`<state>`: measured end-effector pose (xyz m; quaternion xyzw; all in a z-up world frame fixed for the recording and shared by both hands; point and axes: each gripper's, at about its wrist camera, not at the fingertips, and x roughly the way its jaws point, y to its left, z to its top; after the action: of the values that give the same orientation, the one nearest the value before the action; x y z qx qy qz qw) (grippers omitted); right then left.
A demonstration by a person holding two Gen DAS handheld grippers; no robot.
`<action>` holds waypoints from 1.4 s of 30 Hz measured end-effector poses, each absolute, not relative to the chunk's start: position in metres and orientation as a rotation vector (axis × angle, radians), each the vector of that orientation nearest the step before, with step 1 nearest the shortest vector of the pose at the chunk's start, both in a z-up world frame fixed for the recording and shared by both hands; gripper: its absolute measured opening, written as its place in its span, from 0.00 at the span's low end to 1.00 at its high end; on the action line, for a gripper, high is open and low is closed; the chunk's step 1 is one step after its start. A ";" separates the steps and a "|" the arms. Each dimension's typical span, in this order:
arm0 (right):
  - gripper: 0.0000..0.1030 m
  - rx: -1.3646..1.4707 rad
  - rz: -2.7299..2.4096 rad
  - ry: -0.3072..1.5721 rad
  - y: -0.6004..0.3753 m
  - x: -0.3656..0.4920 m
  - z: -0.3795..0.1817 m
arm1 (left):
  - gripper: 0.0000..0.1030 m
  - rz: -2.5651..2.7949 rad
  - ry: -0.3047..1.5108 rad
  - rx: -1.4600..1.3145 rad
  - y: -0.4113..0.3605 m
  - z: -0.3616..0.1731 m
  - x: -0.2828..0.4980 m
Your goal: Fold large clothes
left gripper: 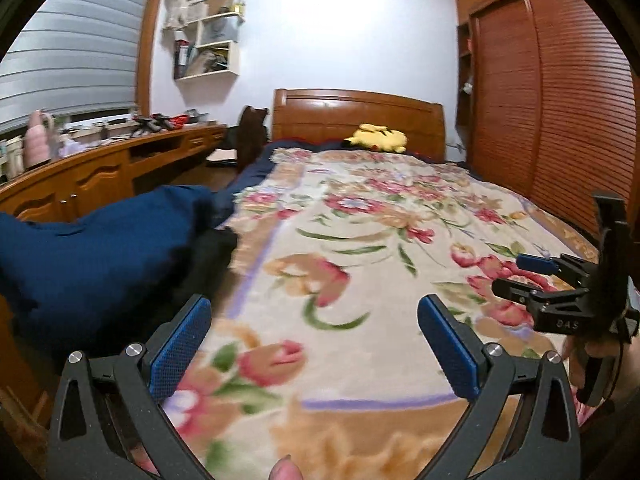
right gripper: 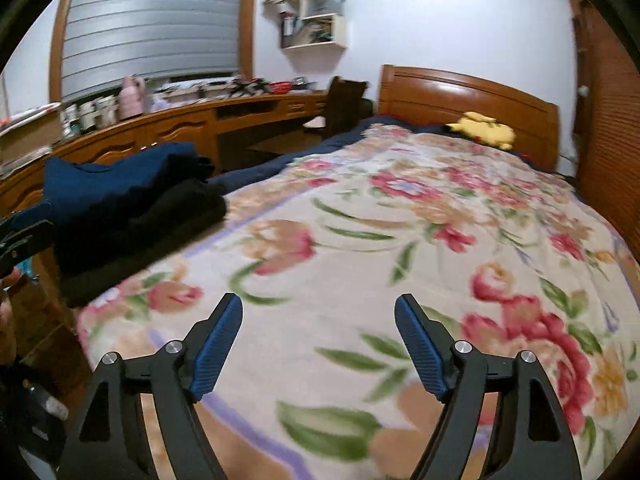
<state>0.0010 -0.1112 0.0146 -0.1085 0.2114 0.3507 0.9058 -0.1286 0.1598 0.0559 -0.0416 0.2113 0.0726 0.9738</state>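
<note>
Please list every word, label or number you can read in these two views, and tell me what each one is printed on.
"DAS": pale letters on the black body of the right gripper, seen at the right edge of the left wrist view.
Books and boxes on the white wall shelves: too small and blurred to read.
Clutter on the long wooden desk: nothing legible.
Flowered blanket: pattern only, no text.

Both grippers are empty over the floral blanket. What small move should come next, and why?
Probably move the left gripper toward the dark clothes pile at the bed's left edge. Both it and the right gripper are open and hold nothing, and the floral blanket in front of them is bare, so a garment must be picked up first.
</note>
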 end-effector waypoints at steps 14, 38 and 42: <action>0.78 -0.150 0.508 0.388 -0.183 -0.022 -0.001 | 1.00 0.024 0.450 -0.056 0.065 0.030 -0.058; 0.78 -0.100 0.392 0.323 -0.212 -0.040 -0.018 | 1.00 -0.034 0.443 0.005 0.015 -0.005 -0.042; 0.78 -0.089 0.387 0.318 -0.217 -0.041 -0.017 | 1.00 -0.034 0.435 -0.011 0.017 -0.006 -0.044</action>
<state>-0.0406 -0.2166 -0.0167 -0.0438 0.1575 0.1912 0.9678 -0.0439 0.0168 -0.0057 -0.0053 0.2160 -0.0168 0.9762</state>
